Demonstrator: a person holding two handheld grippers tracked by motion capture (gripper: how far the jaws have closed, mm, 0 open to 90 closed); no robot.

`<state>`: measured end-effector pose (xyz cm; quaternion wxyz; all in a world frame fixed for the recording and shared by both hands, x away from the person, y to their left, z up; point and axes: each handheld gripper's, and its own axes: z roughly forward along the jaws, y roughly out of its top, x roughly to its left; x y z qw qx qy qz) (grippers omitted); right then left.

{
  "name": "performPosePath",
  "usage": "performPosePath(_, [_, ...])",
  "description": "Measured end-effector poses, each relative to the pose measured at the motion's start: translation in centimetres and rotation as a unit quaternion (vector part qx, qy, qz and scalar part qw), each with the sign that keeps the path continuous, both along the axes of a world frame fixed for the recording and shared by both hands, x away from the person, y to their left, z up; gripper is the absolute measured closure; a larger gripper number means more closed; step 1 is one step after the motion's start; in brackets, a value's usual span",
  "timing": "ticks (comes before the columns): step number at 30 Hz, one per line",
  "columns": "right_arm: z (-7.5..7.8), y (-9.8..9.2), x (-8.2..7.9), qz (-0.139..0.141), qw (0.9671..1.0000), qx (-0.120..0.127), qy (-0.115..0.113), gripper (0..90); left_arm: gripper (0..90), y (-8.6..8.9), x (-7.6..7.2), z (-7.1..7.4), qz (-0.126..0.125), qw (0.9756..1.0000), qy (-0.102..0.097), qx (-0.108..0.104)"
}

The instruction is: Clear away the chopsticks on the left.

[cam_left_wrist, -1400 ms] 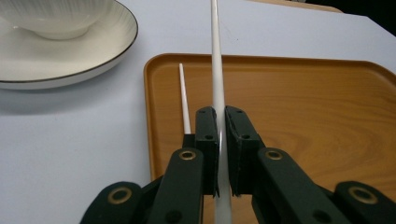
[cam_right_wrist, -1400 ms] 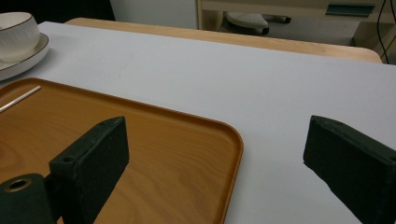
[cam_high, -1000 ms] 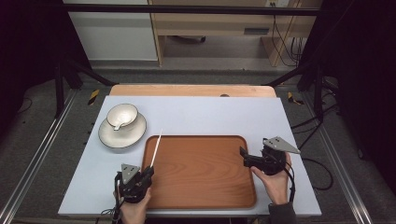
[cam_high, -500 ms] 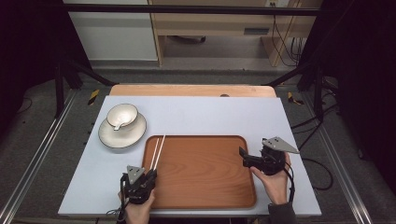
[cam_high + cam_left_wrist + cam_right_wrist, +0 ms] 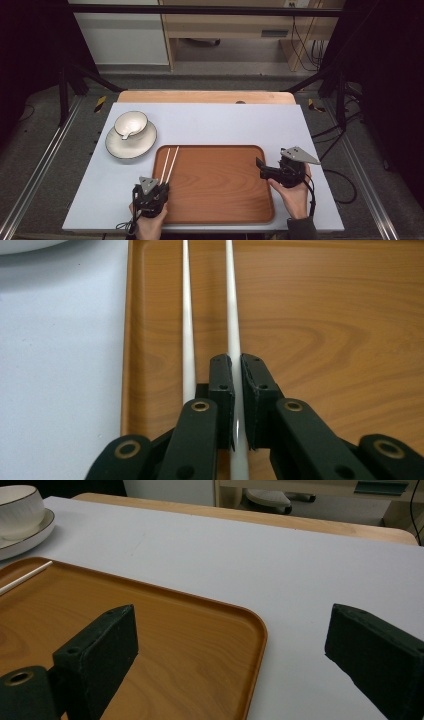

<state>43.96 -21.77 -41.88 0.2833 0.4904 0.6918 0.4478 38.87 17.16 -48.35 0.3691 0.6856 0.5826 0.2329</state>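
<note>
Our left gripper (image 5: 237, 405) pinches one thin, stiff, slippery chopstick (image 5: 233, 315) near its end; right gripper (image 5: 230, 665) stands wide.

Overhead plus 2 close views (shared tray (image 5: 220, 185))

Even overhead light, dark surroundings, slightly soft close-ups.

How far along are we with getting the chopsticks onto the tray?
One chopstick already lies on the tray by its left rim. The left gripper is shut on the second chopstick, low over the tray beside the first. Left: let it go. The right gripper waits open.
</note>
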Motion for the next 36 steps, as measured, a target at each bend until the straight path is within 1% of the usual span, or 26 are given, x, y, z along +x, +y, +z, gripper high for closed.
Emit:
performPosePath(3, [0.0,0.0,0.0,0.0,1.0,0.002,0.001,6.9,83.8,-0.1,0.0,0.0,-0.001,1.0,0.001,0.004])
performPosePath(14, [0.0,0.0,0.0,0.001,1.0,0.001,0.001,6.9,82.0,0.0,0.2,0.1,-0.007,1.0,0.005,0.0])
performPosePath(16, [0.0,0.0,0.0,0.0,1.0,0.002,0.001,6.8,81.5,0.1,0.2,0.3,-0.011,0.9999,0.0,-0.003])
performPosePath(19, [0.0,0.0,0.0,0.0,1.0,0.001,0.001,6.8,80.3,0.2,0.1,0.9,-0.015,0.9998,-0.01,-0.008])
performPosePath(20, [0.0,0.0,0.0,-0.001,1.0,0.002,0.002,6.8,79.8,0.3,0.1,1.2,-0.022,0.9997,-0.012,-0.008])
performPosePath(22, [0.0,-0.1,0.0,-0.001,1.0,0.001,0.0,6.8,78.4,0.4,0.2,1.7,-0.026,0.9994,-0.019,-0.013])
performPosePath(23, [0.0,-0.1,0.0,-0.001,1.0,0.001,0.0,6.8,77.8,0.6,0.3,2.0,-0.036,0.999,-0.021,-0.017])
performPosePath(24, [0.0,-0.1,0.0,-0.001,1.0,0.003,0.0,6.8,76.4,0.6,0.5,2.2,-0.042,0.9984,-0.027,-0.025])
performPosePath(26, [0.0,-0.2,0.0,-0.002,1.0,0.003,0.0,6.7,73.9,0.8,0.7,2.9,-0.057,0.9974,-0.033,-0.03])
performPosePath(28, [0.0,-0.3,-0.1,-0.004,1.0,0.004,0.001,6.7,70.8,1.2,0.9,3.7,-0.079,0.995,-0.046,-0.041])
performPosePath(30, [0.1,-0.3,-0.1,-0.004,1.0,0.007,0.0,6.7,68.0,1.5,1.3,4.3,-0.094,0.9934,-0.049,-0.044])
performPosePath(32, [0.1,-0.4,-0.1,-0.005,1.0,0.007,0.0,6.6,64.8,1.8,1.7,5.2,-0.112,0.9913,-0.052,-0.044])
performPosePath(33, [0.1,-0.4,-0.1,-0.005,1.0,0.007,0.0,6.7,62.4,2.0,2.0,5.6,-0.125,0.9899,-0.053,-0.04])
performPosePath(35, [0.0,-0.5,-0.1,-0.006,1.0,0.006,0.0,6.6,57.1,2.3,2.5,6.3,-0.142,0.9878,-0.053,-0.035])
performPosePath(36, [0.0,-0.4,-0.1,-0.005,1.0,0.007,0.001,6.6,55.1,2.3,2.8,6.6,-0.151,0.9866,-0.056,-0.03])
